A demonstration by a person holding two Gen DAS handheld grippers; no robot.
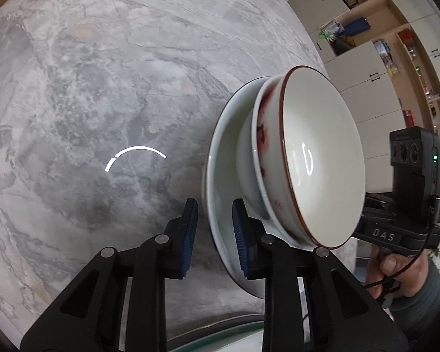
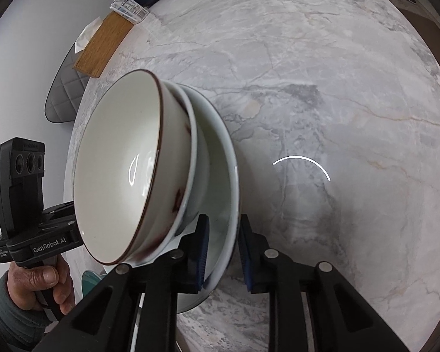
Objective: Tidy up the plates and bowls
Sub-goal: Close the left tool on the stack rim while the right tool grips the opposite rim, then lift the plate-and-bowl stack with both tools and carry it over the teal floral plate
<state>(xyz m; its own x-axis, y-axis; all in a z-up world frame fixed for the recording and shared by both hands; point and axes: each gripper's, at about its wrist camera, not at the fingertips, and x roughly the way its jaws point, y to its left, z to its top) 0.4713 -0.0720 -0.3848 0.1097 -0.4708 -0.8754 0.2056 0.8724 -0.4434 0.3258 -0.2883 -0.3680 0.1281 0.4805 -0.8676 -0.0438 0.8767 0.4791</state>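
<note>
Left of centre in its own view, the left gripper (image 1: pixel 215 234) straddles the pale round plate (image 1: pixel 223 158), fingers apart. Stacked on the plate: a white bowl (image 1: pixel 258 158), then a brown-rimmed cream bowl (image 1: pixel 319 158). The right gripper (image 2: pixel 222 252) likewise brackets the rim unclamped. Stacking looks done; only carrying away seems left.

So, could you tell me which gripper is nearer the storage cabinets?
Right. The right gripper is across the plate, on the storage cabinets' side; the left gripper straddles the plate's rim on the side away from them.
</note>
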